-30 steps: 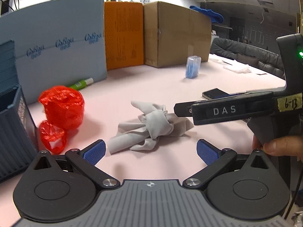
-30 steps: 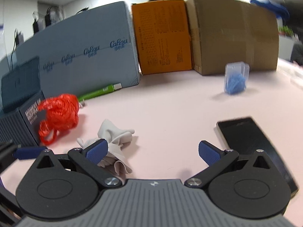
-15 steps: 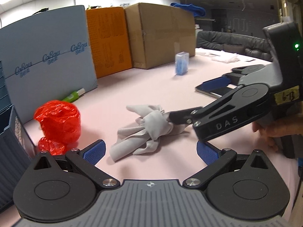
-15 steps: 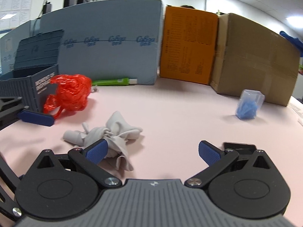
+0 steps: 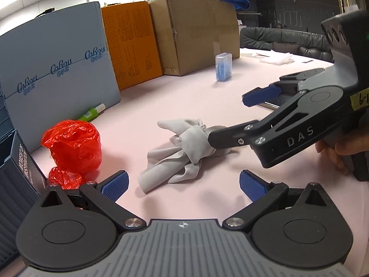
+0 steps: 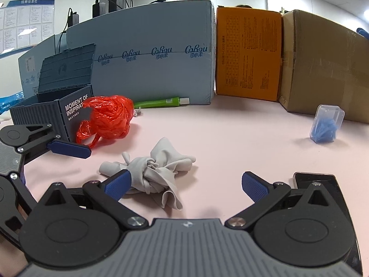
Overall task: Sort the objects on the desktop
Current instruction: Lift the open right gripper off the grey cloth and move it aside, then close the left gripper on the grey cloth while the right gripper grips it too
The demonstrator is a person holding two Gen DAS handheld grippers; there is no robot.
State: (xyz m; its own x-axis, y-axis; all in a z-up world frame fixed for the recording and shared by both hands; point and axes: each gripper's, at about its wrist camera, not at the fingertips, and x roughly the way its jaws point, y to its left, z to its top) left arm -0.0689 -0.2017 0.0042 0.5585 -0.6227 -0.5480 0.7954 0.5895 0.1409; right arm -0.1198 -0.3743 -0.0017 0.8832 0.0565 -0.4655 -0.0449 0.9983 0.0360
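Observation:
A crumpled grey cloth (image 5: 184, 150) lies on the pink table, also in the right wrist view (image 6: 154, 173). My left gripper (image 5: 183, 185) is open, just short of the cloth. My right gripper (image 6: 186, 184) is open; its left finger rests against the cloth's edge, and in the left wrist view its near finger (image 5: 230, 136) lies over the cloth. A red plastic bag (image 5: 73, 147) sits to the left, beside a dark storage box (image 6: 57, 106). A black phone (image 6: 322, 184) lies under my right gripper's right finger.
A green tube (image 6: 161, 102) lies by the blue-grey carton (image 6: 150, 57). An orange box (image 6: 248, 55) and a brown carton (image 6: 322, 69) stand behind. A clear box of blue items (image 6: 326, 127) stands at the right.
My right gripper has swung left and come down around the cloth. The left gripper has drawn closer to the cloth and the red bag.

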